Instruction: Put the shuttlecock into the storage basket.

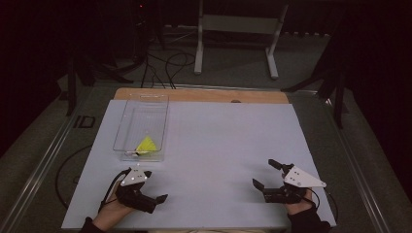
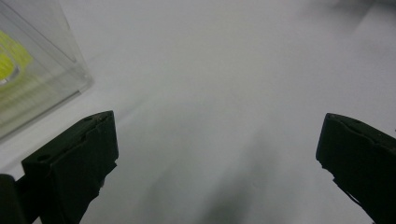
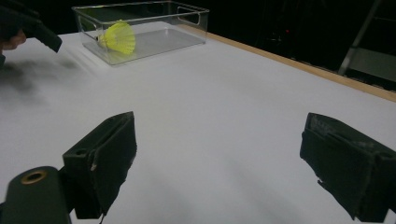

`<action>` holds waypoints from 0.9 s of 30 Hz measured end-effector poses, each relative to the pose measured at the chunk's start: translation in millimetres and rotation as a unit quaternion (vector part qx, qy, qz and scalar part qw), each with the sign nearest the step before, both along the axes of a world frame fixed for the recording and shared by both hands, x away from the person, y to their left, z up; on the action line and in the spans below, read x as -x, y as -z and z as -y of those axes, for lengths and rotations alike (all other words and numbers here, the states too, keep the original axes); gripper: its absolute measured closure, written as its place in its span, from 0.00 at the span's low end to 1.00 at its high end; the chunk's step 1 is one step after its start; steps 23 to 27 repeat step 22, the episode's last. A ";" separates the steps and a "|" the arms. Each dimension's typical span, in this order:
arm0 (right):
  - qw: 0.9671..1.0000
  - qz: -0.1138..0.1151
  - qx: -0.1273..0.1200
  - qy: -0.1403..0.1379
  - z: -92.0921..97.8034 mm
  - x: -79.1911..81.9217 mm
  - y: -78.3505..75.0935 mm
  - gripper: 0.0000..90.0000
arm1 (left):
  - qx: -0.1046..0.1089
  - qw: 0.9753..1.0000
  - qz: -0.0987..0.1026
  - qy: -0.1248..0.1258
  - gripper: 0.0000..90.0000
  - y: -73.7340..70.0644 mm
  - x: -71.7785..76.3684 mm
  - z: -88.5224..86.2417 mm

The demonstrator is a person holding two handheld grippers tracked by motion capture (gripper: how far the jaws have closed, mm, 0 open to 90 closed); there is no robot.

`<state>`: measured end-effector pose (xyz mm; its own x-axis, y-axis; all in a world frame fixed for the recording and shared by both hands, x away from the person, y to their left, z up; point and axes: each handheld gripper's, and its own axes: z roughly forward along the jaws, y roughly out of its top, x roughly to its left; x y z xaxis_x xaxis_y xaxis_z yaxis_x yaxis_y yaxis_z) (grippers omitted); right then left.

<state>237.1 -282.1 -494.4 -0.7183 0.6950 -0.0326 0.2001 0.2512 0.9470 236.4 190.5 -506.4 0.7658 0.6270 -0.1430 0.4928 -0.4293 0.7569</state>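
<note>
A clear plastic bin (image 1: 122,121) stands on the left half of the white table, and a yellow shuttlecock (image 1: 146,144) lies at its near end. My left gripper (image 1: 154,185) is just in front of the bin, open and holding nothing. In the left gripper view its jaws stand wide apart over bare white surface, with the bin's corner (image 2: 51,79) and a bit of the yellow shuttlecock (image 2: 8,63) at upper left. My right gripper (image 1: 264,173) is low at the near right, open and holding nothing. The right gripper view looks across to the bin (image 3: 191,21) and shuttlecock (image 3: 119,37).
A white sheet (image 1: 218,141) covers the table, with a wooden strip (image 1: 204,95) showing along the far edge. Beyond it stand a white frame (image 1: 238,24) and floor cables (image 1: 165,63). The left gripper's fingers (image 3: 44,35) show at the top left of the right gripper view.
</note>
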 end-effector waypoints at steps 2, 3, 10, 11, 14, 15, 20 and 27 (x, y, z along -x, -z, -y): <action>1.000 0.001 0.002 0.000 0.4 -0.3 0.1 0.12 | -0.008 1.000 0.005 -0.010 0.00 2.1 1.0 1.9; 1.000 0.001 0.002 0.000 0.3 -0.3 0.2 0.12 | -0.009 1.000 0.006 -0.013 0.00 2.9 1.1 2.5; 1.000 -0.001 0.000 -0.002 0.4 -0.9 1.1 0.12 | -0.003 0.999 0.006 -0.037 0.00 6.6 -0.5 6.0; 1.000 -0.002 -0.002 -0.002 0.4 -0.9 1.2 0.12 | -0.006 0.999 0.007 -0.037 0.00 7.3 -0.1 7.1; 1.000 -0.005 -0.001 -0.001 0.1 -1.0 1.3 0.12 | -0.010 0.999 0.010 -0.034 0.00 9.7 0.3 10.3; 1.000 -0.006 -0.001 0.000 0.0 -0.9 1.4 0.12 | -0.010 0.999 0.011 -0.035 0.00 9.9 0.0 10.6; 1.000 -0.007 0.004 0.000 0.6 -1.8 2.2 0.12 | 0.008 0.999 0.013 -0.043 0.00 11.2 -2.2 7.7; 1.000 -0.008 0.003 -0.001 0.6 -1.8 2.4 0.12 | 0.011 0.999 0.016 -0.044 0.00 10.9 -2.1 7.0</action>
